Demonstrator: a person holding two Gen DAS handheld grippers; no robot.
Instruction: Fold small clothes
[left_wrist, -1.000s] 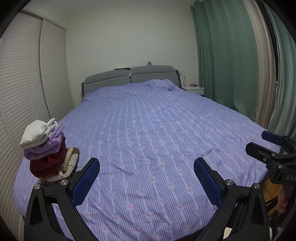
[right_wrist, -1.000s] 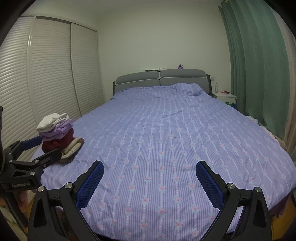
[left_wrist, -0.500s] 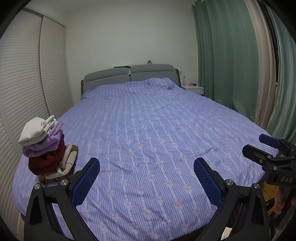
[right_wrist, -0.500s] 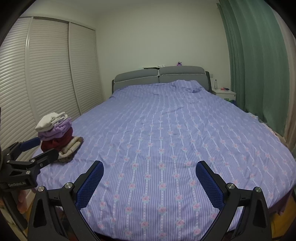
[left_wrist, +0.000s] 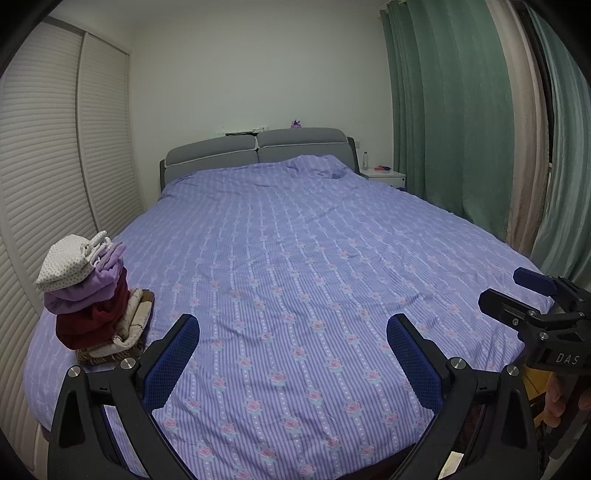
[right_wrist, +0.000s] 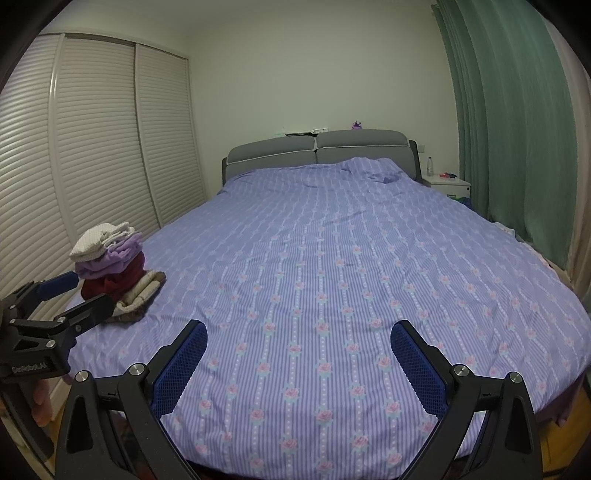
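Observation:
A stack of folded small clothes (left_wrist: 88, 291) stands on the near left corner of the bed (left_wrist: 295, 266): a white dotted piece on top, lilac and dark red ones under it, cream and brown at the base. The same stack of folded clothes (right_wrist: 110, 269) shows at the left of the right wrist view. My left gripper (left_wrist: 293, 354) hangs open over the foot of the bed, holding nothing, right of the stack. My right gripper (right_wrist: 297, 358) is open and empty too, over the bed (right_wrist: 351, 277). Each gripper appears at the edge of the other's view.
A louvred white wardrobe (left_wrist: 48, 177) runs along the left wall. Green curtains (left_wrist: 450, 122) hang on the right. A grey headboard (left_wrist: 258, 151) and a white nightstand (left_wrist: 384, 179) with a bottle stand at the far end. A hand (left_wrist: 557, 397) holds the right gripper's handle.
Both grippers have drawn back and lifted a little from the bed, so more of its foot shows. Both stay open and empty; the stack has not moved.

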